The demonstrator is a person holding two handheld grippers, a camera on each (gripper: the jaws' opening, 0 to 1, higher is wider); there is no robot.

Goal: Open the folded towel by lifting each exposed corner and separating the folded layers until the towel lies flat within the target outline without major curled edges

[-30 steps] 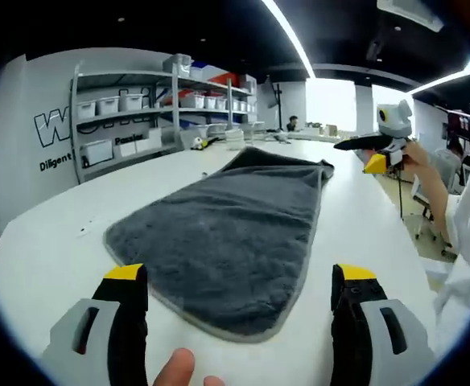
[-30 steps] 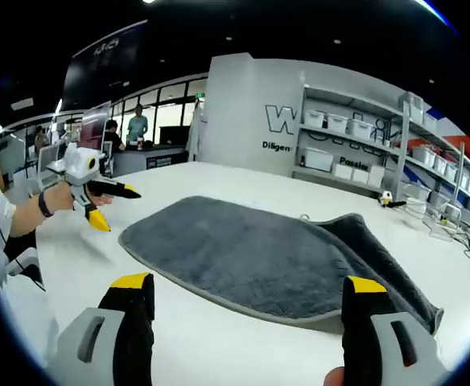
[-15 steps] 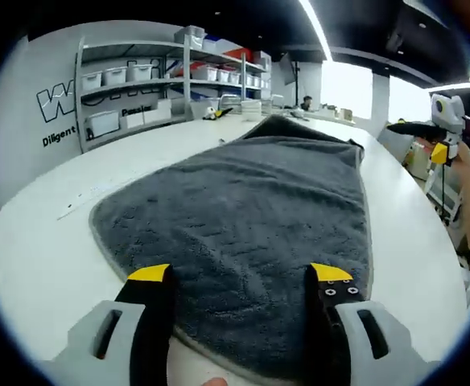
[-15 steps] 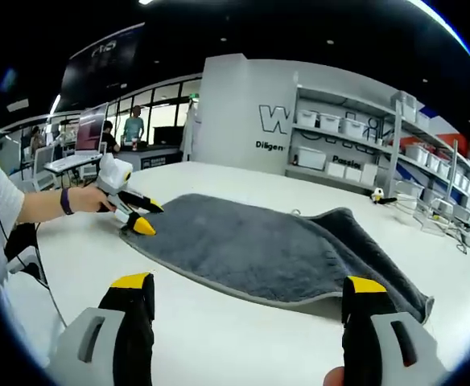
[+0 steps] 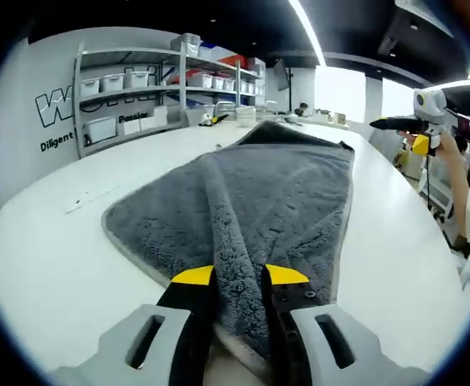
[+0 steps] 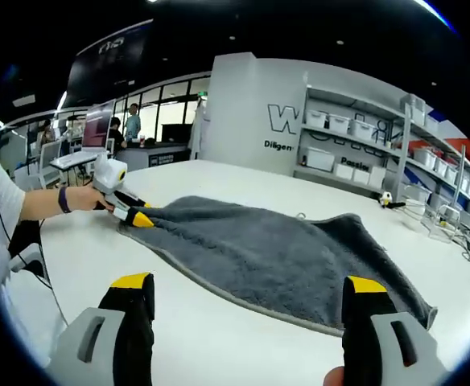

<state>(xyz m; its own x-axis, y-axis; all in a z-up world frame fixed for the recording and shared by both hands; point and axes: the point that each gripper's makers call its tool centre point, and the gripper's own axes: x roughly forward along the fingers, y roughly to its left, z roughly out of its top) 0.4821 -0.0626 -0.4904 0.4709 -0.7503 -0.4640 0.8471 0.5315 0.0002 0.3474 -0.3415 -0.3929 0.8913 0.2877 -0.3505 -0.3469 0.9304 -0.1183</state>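
A dark grey towel (image 5: pixel 299 181) with a pale hem lies on the white table (image 5: pixel 50 241). My left gripper (image 5: pixel 239 276) is shut on the towel's near edge, and a raised ridge of cloth runs away from its yellow tips. In the right gripper view the left gripper (image 6: pixel 134 215) pinches the towel (image 6: pixel 275 257) at its far left corner, which is slightly lifted. My right gripper (image 6: pixel 247 283) stands open over the table in front of the towel's long edge, with nothing between its fingers. The right gripper (image 5: pixel 397 133) also hangs in the air at the upper right of the left gripper view.
Metal shelves (image 5: pixel 130 88) with white bins line the wall beyond the table. A person's forearm (image 6: pixel 46 203) holds the left gripper. Small items (image 6: pixel 386 198) sit at the table's far side. Desks and people stand in the background (image 6: pixel 130 129).
The left gripper's jaws closed on the towel's edge, bunching a ridge of cloth. The towel's corner has shifted toward the left gripper. The right gripper stays open.
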